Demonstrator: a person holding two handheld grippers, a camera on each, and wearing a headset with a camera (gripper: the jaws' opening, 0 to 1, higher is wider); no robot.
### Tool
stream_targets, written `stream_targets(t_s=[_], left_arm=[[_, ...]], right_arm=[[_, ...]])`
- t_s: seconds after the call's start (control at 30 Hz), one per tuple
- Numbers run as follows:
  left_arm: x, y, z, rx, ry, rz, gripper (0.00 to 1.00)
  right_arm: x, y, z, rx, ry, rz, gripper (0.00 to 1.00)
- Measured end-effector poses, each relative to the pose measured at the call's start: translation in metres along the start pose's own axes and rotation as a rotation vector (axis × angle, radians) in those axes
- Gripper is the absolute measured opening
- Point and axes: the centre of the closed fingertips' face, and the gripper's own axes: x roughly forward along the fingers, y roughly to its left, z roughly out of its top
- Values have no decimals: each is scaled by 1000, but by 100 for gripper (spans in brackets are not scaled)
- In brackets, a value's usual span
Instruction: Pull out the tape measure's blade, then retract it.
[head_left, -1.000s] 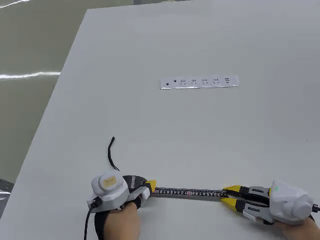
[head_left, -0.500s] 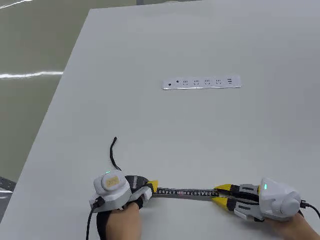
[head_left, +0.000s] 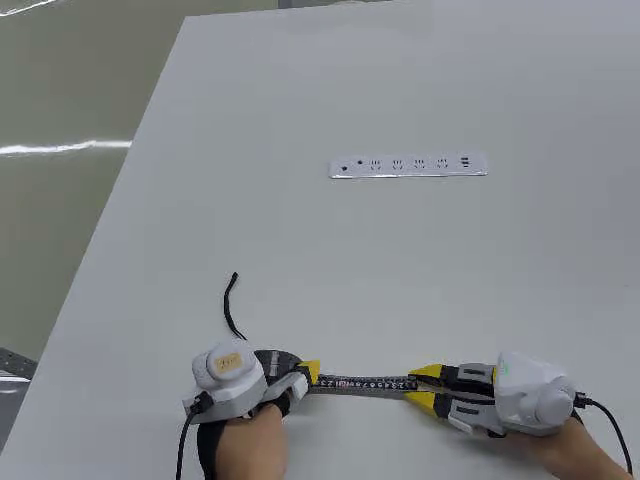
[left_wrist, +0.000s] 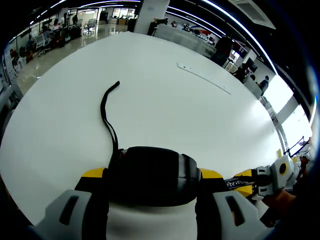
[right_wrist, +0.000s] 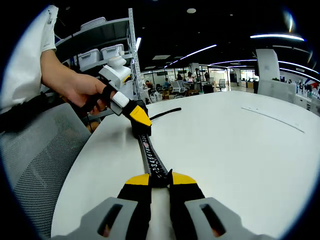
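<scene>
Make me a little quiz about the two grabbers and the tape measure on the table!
1. Pick one: what is the right gripper pinching?
A. the blade
B. a pencil
C. a sock

2. True or false: the left gripper is clamped on the tape measure's black case.

3. Fill the gap: the white power strip lies flat on the ____, farther from the person than both grippers.

Key
1. A
2. True
3. table
</scene>
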Motion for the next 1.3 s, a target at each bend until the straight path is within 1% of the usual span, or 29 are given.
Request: stream_targets(t_s=[0.4,0.6,1.07,1.3], left_arm=[[1,0,0,-7,2,-2,69],[1,0,0,-9,1,-2,69],[1,0,0,-10,2,-2,69],[1,0,0,-12,0,-2,69]], right_arm=[[20,4,4,-19,6,6,12],[28,5,6,-17,6,11,12],[52,14,13,-29,12,28,12],[59,16,14,-29,12,33,12]])
